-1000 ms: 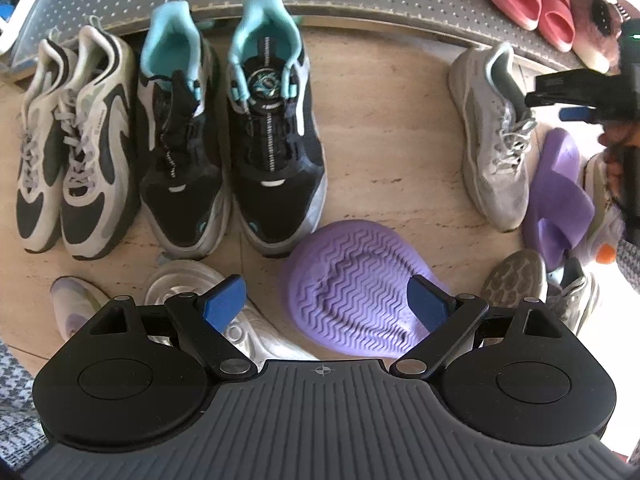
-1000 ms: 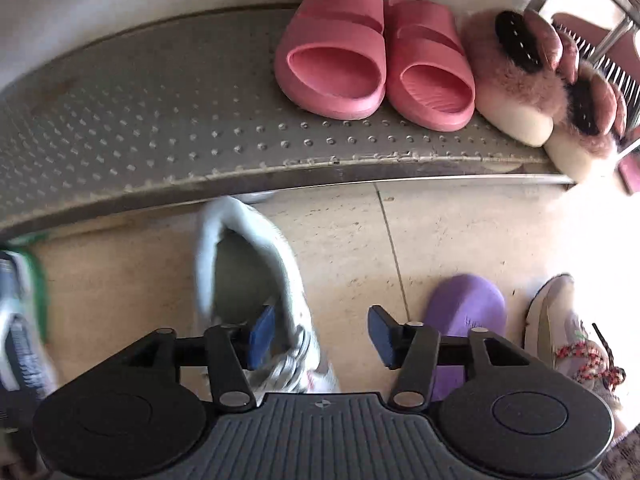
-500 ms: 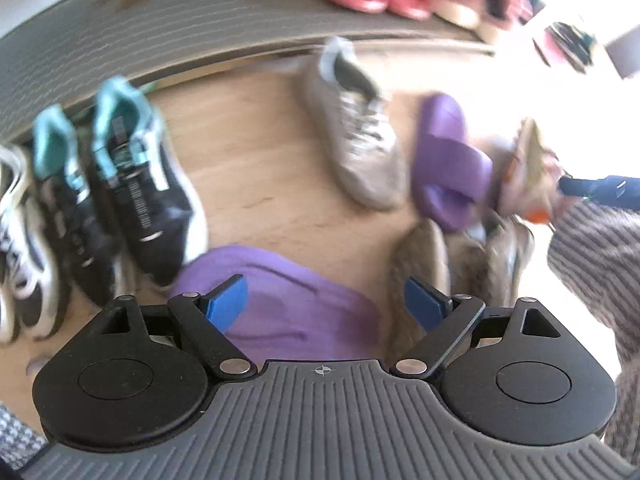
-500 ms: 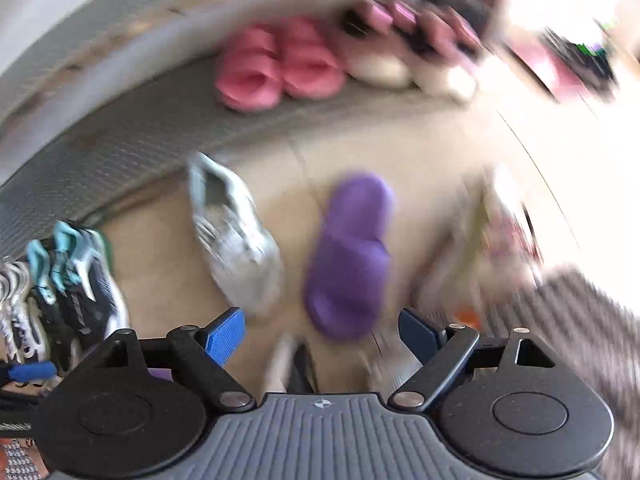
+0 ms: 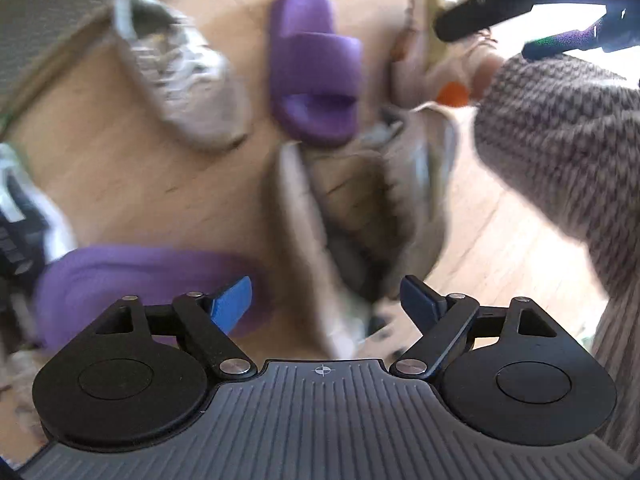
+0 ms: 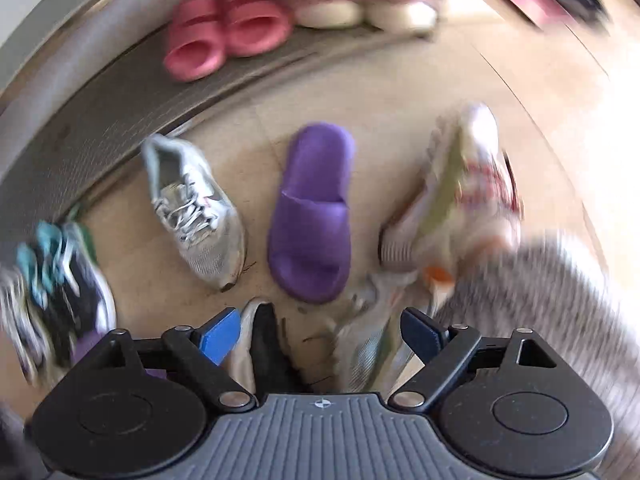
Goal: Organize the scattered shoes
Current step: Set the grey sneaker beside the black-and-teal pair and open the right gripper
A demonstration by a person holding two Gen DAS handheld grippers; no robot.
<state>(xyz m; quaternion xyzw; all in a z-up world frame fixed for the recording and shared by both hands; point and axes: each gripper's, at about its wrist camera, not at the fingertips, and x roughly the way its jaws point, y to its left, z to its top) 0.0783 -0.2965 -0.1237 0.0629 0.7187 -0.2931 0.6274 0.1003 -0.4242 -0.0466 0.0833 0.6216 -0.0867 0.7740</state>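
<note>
Floor: pale stone-look tiles [image 6: 400,92], smooth, bounded at the back by a low grey studded mat [image 6: 92,120].
Mat row: 2 pink slides [image 6: 228,28] sit side by side on it, next to fluffy pink slippers [image 6: 352,4]; this part looks ordered.
Scattered group: a grey mesh sneaker [image 6: 192,212], laced and scuffed at the toe, an upright purple slide [image 6: 312,216] of smooth moulded foam, and a cream sneaker with red laces [image 6: 460,196] lie apart at mixed angles on the tiles.
Pile: tan shoes [image 5: 360,208] tipped on their sides, overlapping, just ahead of the left gripper [image 5: 326,296].
Second purple slide: sole up [image 5: 132,284], ribbed, well apart from its mate.
Left tongs: spread, holding nothing.
Right gripper [image 6: 320,330]: spread, holding nothing.
Doing it well: judged from blur, both views are swinging; settle first, then pinch a firm heel collar or sidewall, not loose laces.
</note>
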